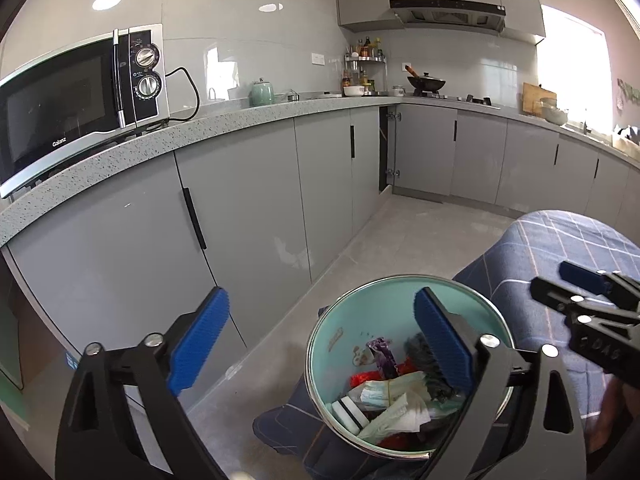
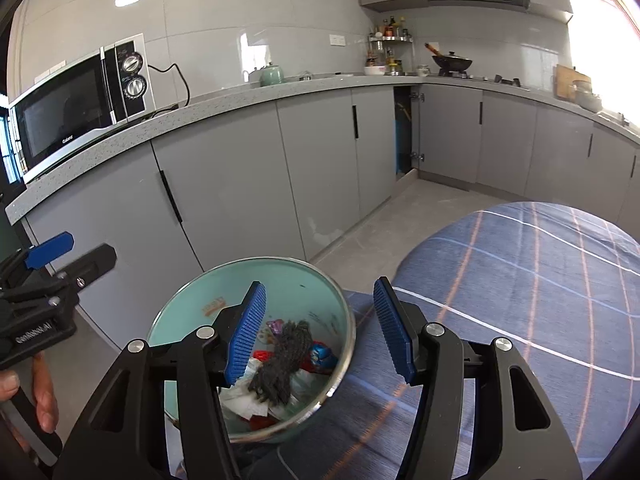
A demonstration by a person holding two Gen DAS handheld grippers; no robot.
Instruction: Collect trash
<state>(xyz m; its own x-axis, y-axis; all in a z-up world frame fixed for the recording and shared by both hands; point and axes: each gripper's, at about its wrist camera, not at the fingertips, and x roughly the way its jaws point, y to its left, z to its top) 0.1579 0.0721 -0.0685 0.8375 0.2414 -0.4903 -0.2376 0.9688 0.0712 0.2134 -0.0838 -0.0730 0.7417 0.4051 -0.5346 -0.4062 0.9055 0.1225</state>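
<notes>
A round teal trash bin (image 1: 372,300) with a metal rim stands on the floor below both grippers, also in the right wrist view (image 2: 188,300). It holds wrappers, crumpled paper (image 1: 396,412) and a dark grey rag (image 2: 284,356). My left gripper (image 1: 320,344) is open and empty, with its right finger over the bin's rim. My right gripper (image 2: 320,336) is open and empty, straddling the bin's right rim. Each gripper shows at the edge of the other's view.
Grey cabinets (image 1: 248,216) under a speckled counter (image 1: 240,120) run along the left and back. A microwave (image 1: 80,100) sits on the counter. One cabinet door (image 2: 406,136) stands ajar. A blue plaid cloth (image 2: 520,280) lies to the right of the bin.
</notes>
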